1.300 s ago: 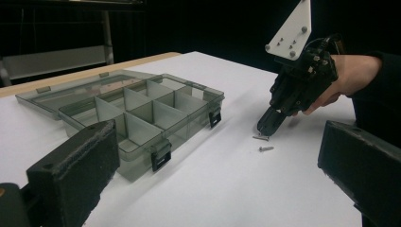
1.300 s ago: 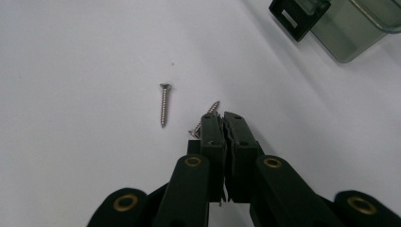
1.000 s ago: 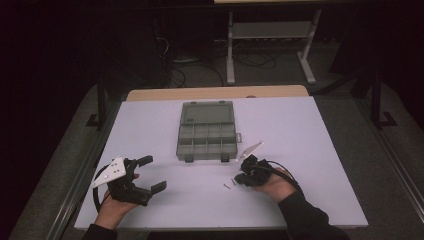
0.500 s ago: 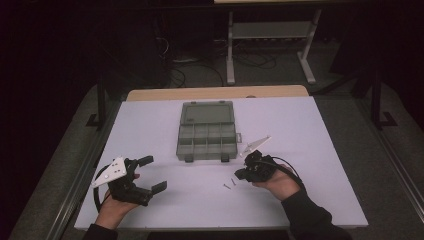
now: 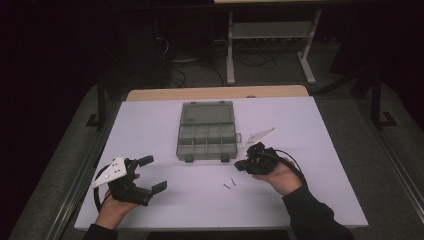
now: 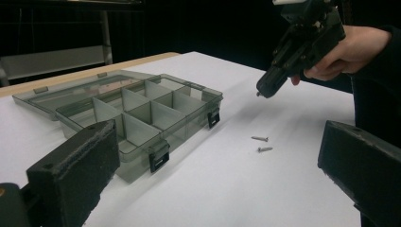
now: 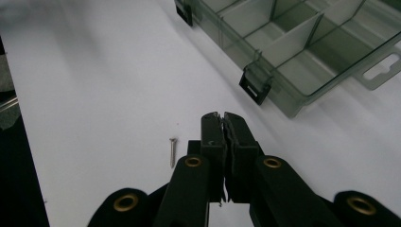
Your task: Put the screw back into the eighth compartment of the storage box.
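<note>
Right gripper (image 5: 240, 164) is held just above the table (image 5: 325, 150), near the front right corner of the box, and its jaws are pressed fully together. In the left gripper view a small pale point is seen at its tip (image 6: 263, 91); it may be a screw, but this cannot be told surely. The left gripper (image 5: 155, 173) is rested at the near left part of the table, well apart from the work, with its jaws standing wide and nothing between them.

The transparent grey organiser box (image 5: 207, 156) is laid in the middle of the table with its lid (image 5: 207, 112) folded back flat. All compartments that can be seen are judged to be empty, so no sorting is done yet.

Two small screws (image 5: 229, 184) are left loose on the table, in front of the box and just beside the right gripper. They are still to be picked up and put into a compartment, and the lid is still to be closed after that.
</note>
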The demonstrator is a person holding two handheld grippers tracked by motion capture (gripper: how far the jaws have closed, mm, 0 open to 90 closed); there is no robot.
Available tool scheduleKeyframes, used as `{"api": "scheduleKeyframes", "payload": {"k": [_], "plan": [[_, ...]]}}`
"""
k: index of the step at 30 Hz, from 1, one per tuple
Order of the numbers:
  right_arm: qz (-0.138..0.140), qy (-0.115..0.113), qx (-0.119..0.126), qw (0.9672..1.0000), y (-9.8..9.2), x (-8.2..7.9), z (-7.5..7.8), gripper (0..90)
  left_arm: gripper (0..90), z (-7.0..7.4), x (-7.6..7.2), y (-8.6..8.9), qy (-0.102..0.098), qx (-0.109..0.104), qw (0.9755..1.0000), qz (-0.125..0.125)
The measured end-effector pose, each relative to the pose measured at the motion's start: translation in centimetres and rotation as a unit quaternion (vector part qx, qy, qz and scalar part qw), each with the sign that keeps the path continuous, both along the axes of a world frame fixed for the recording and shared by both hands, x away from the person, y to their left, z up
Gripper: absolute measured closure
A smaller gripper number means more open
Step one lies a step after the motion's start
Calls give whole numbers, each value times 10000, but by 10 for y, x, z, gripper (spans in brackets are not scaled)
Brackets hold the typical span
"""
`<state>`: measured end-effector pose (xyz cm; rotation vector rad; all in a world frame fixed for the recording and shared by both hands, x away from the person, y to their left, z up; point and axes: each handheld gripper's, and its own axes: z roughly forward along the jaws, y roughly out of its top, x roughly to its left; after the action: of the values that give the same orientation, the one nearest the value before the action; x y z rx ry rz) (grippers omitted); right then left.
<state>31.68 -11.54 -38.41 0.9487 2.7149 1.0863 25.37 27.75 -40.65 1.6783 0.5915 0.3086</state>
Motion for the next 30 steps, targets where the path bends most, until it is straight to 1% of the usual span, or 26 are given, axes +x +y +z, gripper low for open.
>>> {"api": "scheduleKeyframes", "payload": {"k": [1,3,4,5,6,8,9,10,11,13,14,15,16,17,18,26,28,30], "plan": [[-43,37,15,10000,0,0,2,866,0,0,0,0,-13,2,10000,-6],[-38,-78,39,10000,-1,4,5,866,0,0,0,0,-14,5,10000,-4],[-89,-26,57,9999,-1,4,7,867,0,0,0,0,-17,14,10000,-7],[-70,-88,55,9999,-1,6,8,866,0,0,1,0,-13,16,10000,-9],[-93,-56,54,9999,-2,7,9,866,0,0,1,0,-13,26,10000,-9],[-111,-90,89,9999,-1,10,11,866,0,0,1,0,-15,27,10000,-13],[-100,-86,69,9999,-1,11,12,866,0,0,0,0,-10,27,10000,-13],[-139,-52,97,9998,-1,13,13,866,0,0,1,0,-15,36,10000,-17],[-120,-105,97,9998,0,15,13,866,0,0,1,0,-15,34,10000,-15],[-167,-63,109,9998,1,17,15,866,0,0,0,0,-13,36,10000,-18],[-136,-129,98,9998,1,20,15,866,0,0,0,0,-13,36,10000,-18],[-138,-139,104,9998,2,21,15,866,0,0,0,0,-14,46,10000,-23],[-196,-100,112,9997,3,22,16,866,0,0,0,0,-13,39,10000,-24],[-185,-98,104,9997,4,23,17,866,0,0,0,0,-14,37,10000,-23],[-176,-134,132,9997,5,24,17,866,0,0,0,0,-12,39,10000,-24],[-228,-215,105,9995,12,34,21,866,0,0,0,0,-13,42,10000,-26],[-223,-267,91,9994,15,38,21,866,0,-1,0,0,-4,25,10000,-22],[-246,-239,112,9993,17,41,22,866,0,-1,0,0,-5,32,10000,-25]]}}
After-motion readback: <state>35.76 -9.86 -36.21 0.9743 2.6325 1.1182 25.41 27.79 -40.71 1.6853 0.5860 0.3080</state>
